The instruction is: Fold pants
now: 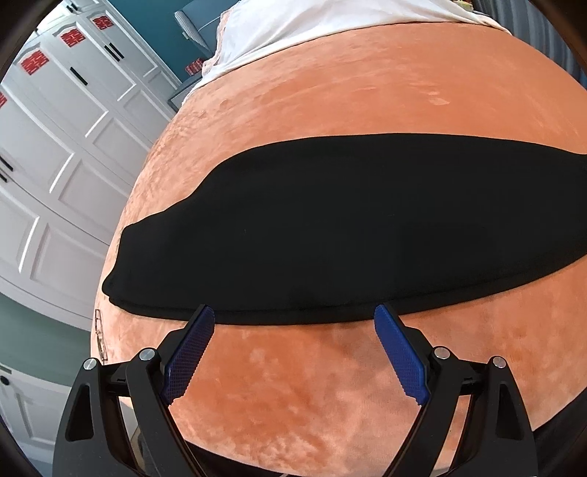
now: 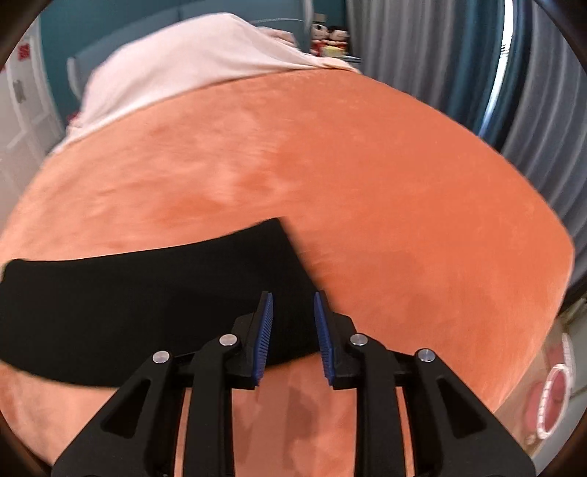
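an orange plush blanket (image 1: 330,385) covers the bed and fills most of both views, with a white sheet (image 1: 312,25) at the top of the frame. the black pants (image 1: 348,235) lie flat on it as a long band, already doubled by the look of it, their long axis running left to right across the middle of each view. the left tongs (image 1: 293,315) stand wide open and empty, tips just at the pants' near edge, toward the band's left end. the right tongs (image 2: 292,299) are narrowly open, holding nothing, hovering over the band's right end near its squared corner. both seem equally near.
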`<state>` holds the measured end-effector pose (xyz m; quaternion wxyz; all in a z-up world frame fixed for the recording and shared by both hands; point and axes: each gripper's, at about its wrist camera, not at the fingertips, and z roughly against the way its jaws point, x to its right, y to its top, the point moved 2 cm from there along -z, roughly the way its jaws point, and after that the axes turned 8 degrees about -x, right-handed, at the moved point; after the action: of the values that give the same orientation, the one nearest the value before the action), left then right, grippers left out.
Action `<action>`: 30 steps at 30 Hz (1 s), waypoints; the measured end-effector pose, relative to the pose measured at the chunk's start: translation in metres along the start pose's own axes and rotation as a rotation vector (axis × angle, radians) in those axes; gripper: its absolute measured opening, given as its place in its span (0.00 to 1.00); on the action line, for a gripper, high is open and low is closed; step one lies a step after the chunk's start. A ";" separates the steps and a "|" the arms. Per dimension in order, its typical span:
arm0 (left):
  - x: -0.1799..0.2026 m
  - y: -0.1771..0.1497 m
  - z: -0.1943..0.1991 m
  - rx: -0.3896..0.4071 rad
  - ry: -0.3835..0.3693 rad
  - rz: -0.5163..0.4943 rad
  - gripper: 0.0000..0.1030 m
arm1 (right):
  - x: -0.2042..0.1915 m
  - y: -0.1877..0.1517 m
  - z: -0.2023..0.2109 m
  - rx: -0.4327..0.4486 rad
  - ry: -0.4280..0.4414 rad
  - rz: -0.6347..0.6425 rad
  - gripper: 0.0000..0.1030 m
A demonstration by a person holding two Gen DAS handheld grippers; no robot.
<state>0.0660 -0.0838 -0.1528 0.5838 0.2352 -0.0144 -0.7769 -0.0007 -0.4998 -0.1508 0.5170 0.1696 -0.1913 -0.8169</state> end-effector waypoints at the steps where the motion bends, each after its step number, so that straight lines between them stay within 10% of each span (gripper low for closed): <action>1: 0.000 0.001 0.000 0.002 0.000 0.002 0.84 | -0.018 -0.005 0.000 -0.016 0.026 0.036 0.23; 7: -0.015 -0.006 0.009 0.024 -0.020 0.032 0.84 | -0.038 -0.013 -0.066 -0.144 -0.022 0.041 0.20; 19: -0.046 -0.013 0.012 0.029 -0.057 0.106 0.84 | -0.040 -0.018 -0.037 -0.105 -0.039 -0.088 0.27; 30: -0.066 -0.020 0.012 0.040 -0.082 0.134 0.84 | -0.196 -0.044 -0.024 -0.117 0.150 0.183 0.26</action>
<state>0.0566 -0.0201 -0.1251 0.6285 0.2134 -0.0693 -0.7447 0.0562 -0.3072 -0.1780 0.6114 0.1815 -0.1187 -0.7610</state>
